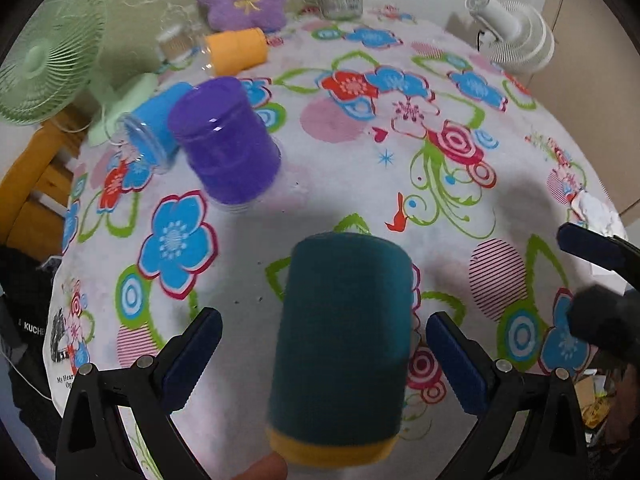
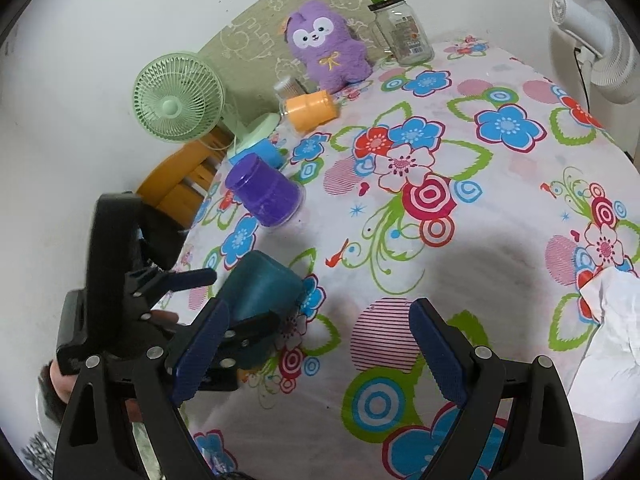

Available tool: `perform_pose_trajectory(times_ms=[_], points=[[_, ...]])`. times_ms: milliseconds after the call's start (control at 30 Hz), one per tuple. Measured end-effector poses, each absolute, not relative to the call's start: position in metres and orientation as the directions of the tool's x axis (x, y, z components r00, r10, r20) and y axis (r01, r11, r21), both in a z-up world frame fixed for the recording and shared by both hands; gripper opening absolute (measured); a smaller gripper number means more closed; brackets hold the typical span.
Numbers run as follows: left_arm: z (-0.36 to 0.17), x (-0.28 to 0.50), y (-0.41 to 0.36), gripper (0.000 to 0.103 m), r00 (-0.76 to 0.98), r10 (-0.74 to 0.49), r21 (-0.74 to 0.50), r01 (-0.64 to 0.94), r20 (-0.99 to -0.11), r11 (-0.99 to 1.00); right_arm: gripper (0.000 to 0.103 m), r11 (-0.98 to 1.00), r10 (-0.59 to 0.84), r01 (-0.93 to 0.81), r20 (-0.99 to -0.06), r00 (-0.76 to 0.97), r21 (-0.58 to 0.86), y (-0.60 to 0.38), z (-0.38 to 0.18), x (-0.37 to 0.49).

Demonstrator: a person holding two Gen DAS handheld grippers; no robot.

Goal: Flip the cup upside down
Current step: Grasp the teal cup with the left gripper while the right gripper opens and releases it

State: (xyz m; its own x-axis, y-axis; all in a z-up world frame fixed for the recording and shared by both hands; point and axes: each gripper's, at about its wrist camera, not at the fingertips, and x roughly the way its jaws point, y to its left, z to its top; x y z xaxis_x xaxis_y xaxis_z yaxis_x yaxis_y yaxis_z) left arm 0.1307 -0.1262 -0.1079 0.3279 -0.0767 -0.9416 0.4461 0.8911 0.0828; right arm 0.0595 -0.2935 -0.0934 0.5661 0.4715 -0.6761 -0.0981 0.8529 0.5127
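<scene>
the left gripper [image 1: 324, 354] has its fingers apart around the teal cup [image 1: 340, 340]; close squarely mid-body before turning it over, while the right gripper [image 2: 320, 352], fingers also apart, waits empty at 3 o'clock.

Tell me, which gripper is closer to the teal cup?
Left. The left gripper has its open jaws on either side of the teal cup; the right gripper hangs open off to the cup's right.

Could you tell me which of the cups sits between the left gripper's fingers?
The teal cup, with its yellow band; the purple cup, blue cup and orange cup sit farther back.
</scene>
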Motion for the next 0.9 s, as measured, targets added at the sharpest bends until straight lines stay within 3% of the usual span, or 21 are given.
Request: perform_pose_trajectory(times_ms=[267, 533, 900], points=[[-0.119, 0.141, -0.136, 0.103, 0.299, -0.066, 0.090, 0.479, -0.952, 0.873, 0.093, 0.872, 0.448, -0.106, -0.694, 0.563, 0.477, -0.290, -0.092, 0.059], [-0.128, 0.143, -0.141, 0.068, 0.250, -0.047, 0.082, 0.483, -0.967, 0.872, 0.093, 0.871, 0.451, -0.103, -0.701, 0.552, 0.480, -0.292, -0.095, 0.059], [-0.104, 0.137, -0.130, 0.068, 0.317, -0.087, 0.061, 0.430, -0.945, 0.901, 0.093, 0.869, 0.456, -0.114, -0.689, 0.563, 0.482, -0.292, -0.089, 0.056]])
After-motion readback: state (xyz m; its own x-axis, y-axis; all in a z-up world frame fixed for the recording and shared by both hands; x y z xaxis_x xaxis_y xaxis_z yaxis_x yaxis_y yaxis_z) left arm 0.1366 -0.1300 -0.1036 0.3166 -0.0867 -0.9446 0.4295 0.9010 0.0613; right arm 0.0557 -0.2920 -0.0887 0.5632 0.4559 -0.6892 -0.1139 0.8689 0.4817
